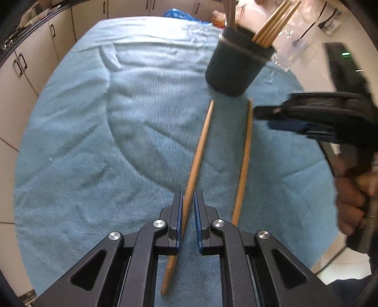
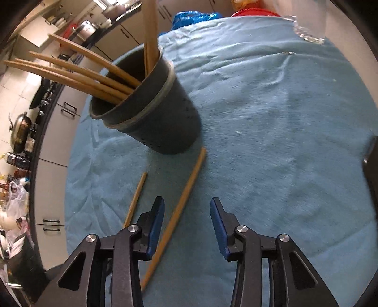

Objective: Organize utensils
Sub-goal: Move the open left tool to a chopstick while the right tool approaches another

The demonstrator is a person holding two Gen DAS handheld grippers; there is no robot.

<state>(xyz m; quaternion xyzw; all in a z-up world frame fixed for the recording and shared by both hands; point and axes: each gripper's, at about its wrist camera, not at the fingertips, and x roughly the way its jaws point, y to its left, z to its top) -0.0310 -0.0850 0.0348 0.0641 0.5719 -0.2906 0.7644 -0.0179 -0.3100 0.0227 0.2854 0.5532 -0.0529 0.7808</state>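
Two wooden chopsticks lie on a blue towel (image 1: 94, 141) in front of a dark round holder (image 1: 236, 66) that has several chopsticks standing in it. My left gripper (image 1: 188, 196) is shut on the left chopstick (image 1: 200, 146), near its thick end. The second chopstick (image 1: 245, 151) lies just to the right. In the right wrist view my right gripper (image 2: 186, 203) is open and hangs low over that second chopstick (image 2: 191, 179), which runs between the fingers close to the left pad. The other chopstick (image 2: 137, 198) and the holder (image 2: 160, 118) also show there.
The right gripper (image 1: 263, 118) and the hand holding it come in from the right edge, beside the holder. Clear plastic wrap (image 1: 293, 42) lies behind the holder. A blue bag (image 2: 193, 17) sits at the towel's far edge. Kitchen cabinets (image 1: 28, 59) line the left.
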